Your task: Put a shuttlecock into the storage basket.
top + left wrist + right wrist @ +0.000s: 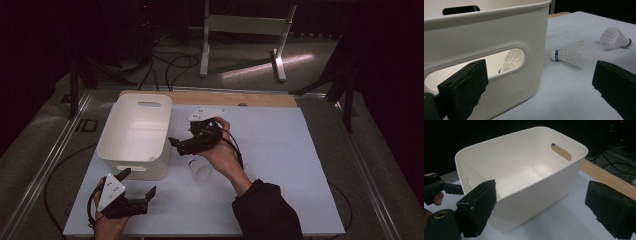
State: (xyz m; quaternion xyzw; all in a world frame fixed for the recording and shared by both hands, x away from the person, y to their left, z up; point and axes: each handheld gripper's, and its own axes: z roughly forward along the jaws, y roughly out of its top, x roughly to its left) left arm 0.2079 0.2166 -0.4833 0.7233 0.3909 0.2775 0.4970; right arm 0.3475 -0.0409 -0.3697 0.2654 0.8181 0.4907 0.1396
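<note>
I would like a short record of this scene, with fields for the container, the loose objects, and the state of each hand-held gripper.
surface: white sheet on the table
container: white bin, upright, with handle slots in its walls
inside the bin: one shuttlecock, seen through the handle slot
on the sheet: two shuttlecocks, one near the bin, one farther off, both lying on their sides
left hand-held gripper: open, holds nothing, beside the bin
right hand-held gripper: open, holds nothing, at the bin's rim

Bin [135,132] blocks table's left; open sheet [280,145] right, two shuttlecocks [570,53] there.
</note>
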